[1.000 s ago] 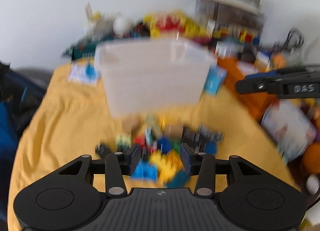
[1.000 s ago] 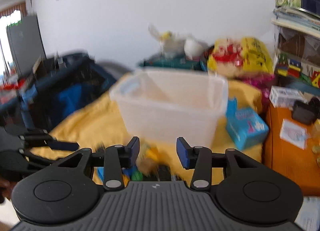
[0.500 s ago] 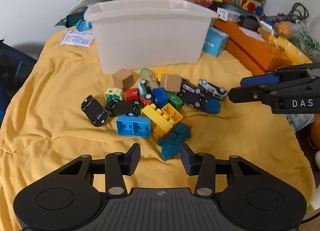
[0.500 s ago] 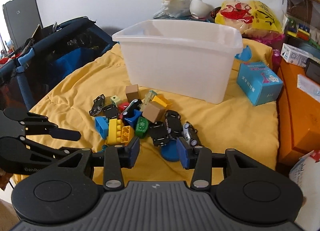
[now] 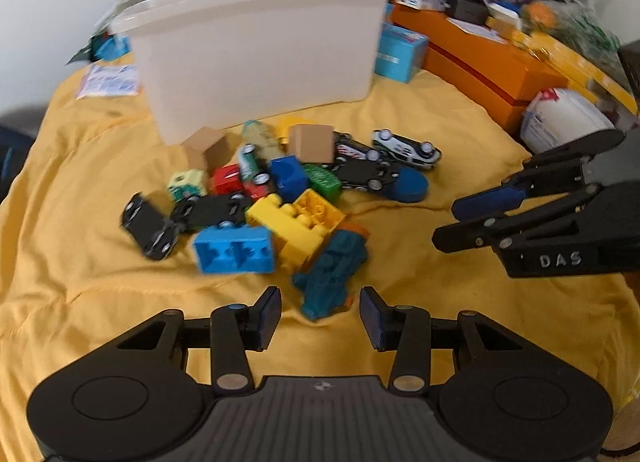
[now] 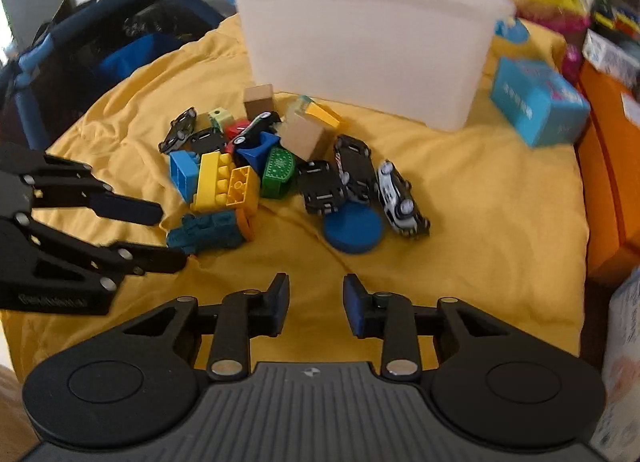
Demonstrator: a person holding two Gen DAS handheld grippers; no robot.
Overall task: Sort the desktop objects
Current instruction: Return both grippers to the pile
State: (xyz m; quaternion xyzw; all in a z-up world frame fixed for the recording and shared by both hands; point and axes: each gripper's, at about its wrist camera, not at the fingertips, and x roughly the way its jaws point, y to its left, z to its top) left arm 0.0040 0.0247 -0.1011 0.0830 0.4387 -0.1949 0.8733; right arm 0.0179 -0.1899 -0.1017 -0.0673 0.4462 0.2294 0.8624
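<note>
Both grippers have come lower and closer to the toy pile. The left gripper (image 5: 319, 316), jaws apart, now has the teal toy (image 5: 332, 276) just ahead of its fingertips. The right gripper (image 6: 315, 304), jaws apart, now stands near the blue disc (image 6: 353, 228), with its opening slightly narrower.

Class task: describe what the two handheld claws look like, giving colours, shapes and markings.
Both the left claw and right claw are matte black, with a ribbed grey base, two round discs, silver rivets and blue finger pads. The right claw's side reads "DAS".
</note>
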